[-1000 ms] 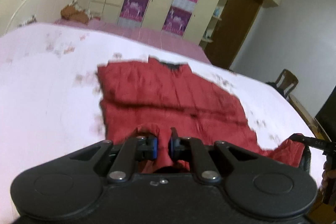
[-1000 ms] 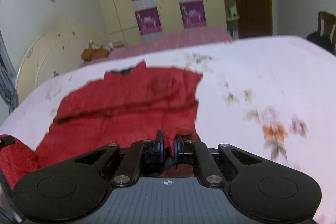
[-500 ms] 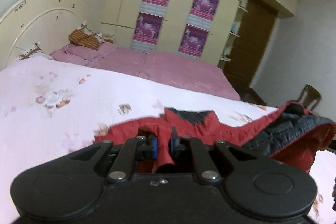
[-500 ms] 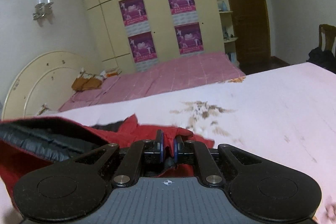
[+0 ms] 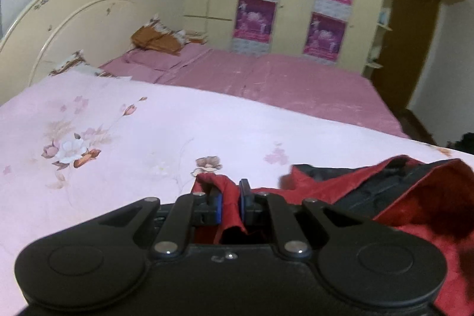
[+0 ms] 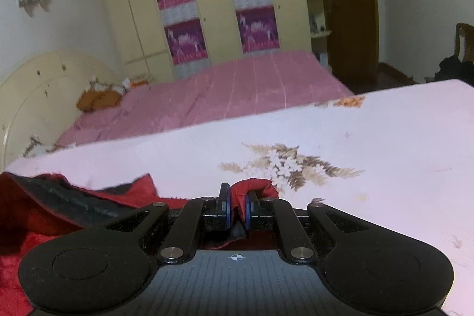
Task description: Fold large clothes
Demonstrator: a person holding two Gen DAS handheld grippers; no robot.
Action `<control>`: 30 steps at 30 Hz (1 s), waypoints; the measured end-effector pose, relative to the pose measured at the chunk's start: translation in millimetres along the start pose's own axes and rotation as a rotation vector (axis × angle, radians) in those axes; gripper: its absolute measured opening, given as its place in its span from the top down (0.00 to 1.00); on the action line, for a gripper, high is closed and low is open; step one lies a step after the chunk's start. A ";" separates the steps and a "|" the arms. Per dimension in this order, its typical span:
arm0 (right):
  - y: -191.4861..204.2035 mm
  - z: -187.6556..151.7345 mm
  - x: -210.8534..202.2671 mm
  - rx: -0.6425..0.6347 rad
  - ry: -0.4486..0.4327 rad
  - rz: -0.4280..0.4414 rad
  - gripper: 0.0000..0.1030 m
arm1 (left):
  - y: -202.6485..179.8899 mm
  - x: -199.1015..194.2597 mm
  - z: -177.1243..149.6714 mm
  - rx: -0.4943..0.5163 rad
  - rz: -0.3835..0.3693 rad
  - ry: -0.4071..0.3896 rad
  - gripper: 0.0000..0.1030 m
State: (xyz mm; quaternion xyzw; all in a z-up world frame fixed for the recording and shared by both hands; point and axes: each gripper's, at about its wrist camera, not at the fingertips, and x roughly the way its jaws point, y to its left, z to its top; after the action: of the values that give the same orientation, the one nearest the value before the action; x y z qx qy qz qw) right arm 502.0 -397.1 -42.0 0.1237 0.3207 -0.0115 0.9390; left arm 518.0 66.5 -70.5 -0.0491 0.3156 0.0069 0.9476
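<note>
Pale floral bedspread (image 5: 124, 132) up front, pink bed (image 5: 296, 85) behind. Left gripper (image 5: 230, 199) is pinched tight on the red jacket (image 5: 414, 206); right gripper (image 6: 237, 205) also clamps its bunched edge, fabric draped between them.

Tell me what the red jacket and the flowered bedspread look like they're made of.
Red jacket: looks like thin woven synthetic, perhaps nylon, with a slight sheen and crisp creases; its black lining shows stitched ridges, so it is probably padded. Flowered bedspread: seems a smooth, matte woven cloth, likely cotton or a blend, pale pink with printed flowers.
</note>
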 end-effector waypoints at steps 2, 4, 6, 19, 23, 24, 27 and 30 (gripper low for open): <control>0.2 -1.5 17.2 -0.007 0.019 -0.001 0.92 | -1.3 11.5 -1.7 -0.003 0.020 0.004 0.90; 1.9 -2.9 32.2 -0.019 0.037 -0.003 0.92 | -4.6 21.2 -3.2 0.006 0.038 0.009 0.90; -1.3 -3.6 46.6 -0.019 0.072 -0.004 0.92 | -7.8 33.8 -4.4 0.015 0.060 0.027 0.88; 5.6 8.3 61.9 -0.009 0.000 -0.005 0.19 | 14.2 57.0 6.5 -0.173 -0.018 0.091 0.71; 10.5 12.1 54.3 -0.018 -0.029 0.002 0.19 | 13.2 38.0 9.1 -0.172 -0.013 -0.015 0.21; 12.2 13.1 50.1 -0.021 -0.043 0.001 0.19 | 12.1 29.1 8.8 -0.159 0.015 -0.066 0.04; 18.4 15.0 37.6 -0.046 -0.077 0.010 0.19 | 3.2 13.6 5.8 -0.069 0.023 -0.128 0.10; 33.2 10.3 30.1 -0.099 -0.074 0.035 0.24 | -15.3 8.5 0.4 0.015 -0.015 -0.095 0.21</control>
State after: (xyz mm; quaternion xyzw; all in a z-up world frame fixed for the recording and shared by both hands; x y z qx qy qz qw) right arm 535.5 -365.7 -45.0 0.0822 0.2835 0.0162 0.9553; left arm 525.7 51.1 -73.9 -0.0441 0.2700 0.0000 0.9618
